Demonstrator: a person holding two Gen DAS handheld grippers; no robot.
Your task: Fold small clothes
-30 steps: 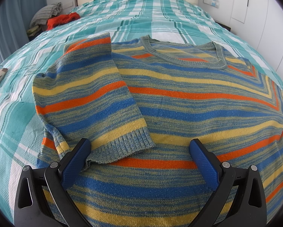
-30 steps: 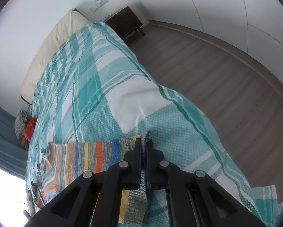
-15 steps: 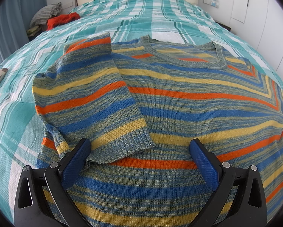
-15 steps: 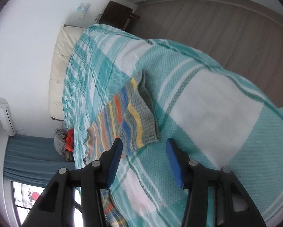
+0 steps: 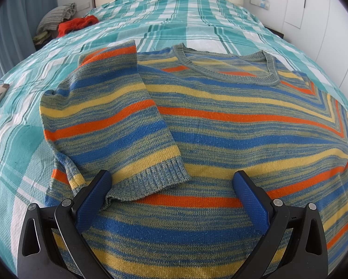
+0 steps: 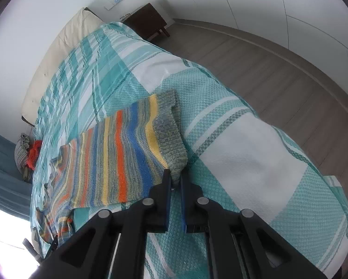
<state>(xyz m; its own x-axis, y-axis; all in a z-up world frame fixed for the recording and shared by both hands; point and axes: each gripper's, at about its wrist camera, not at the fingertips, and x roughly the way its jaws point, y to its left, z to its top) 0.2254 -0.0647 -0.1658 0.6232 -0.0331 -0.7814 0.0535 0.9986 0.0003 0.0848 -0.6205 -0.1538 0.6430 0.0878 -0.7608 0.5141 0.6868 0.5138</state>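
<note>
Ribbed knit sweater on a woven cotton-like bedspread (matt, textured); smooth wood-look floor.

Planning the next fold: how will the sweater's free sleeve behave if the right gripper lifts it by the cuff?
Probably floppy: the sleeve is soft knit and would drape from the cuff where the right gripper's jaws pinch it. It likely won't slip, given the ribbed texture. The other sleeve already lies folded flat, so it should stay where laid.
</note>
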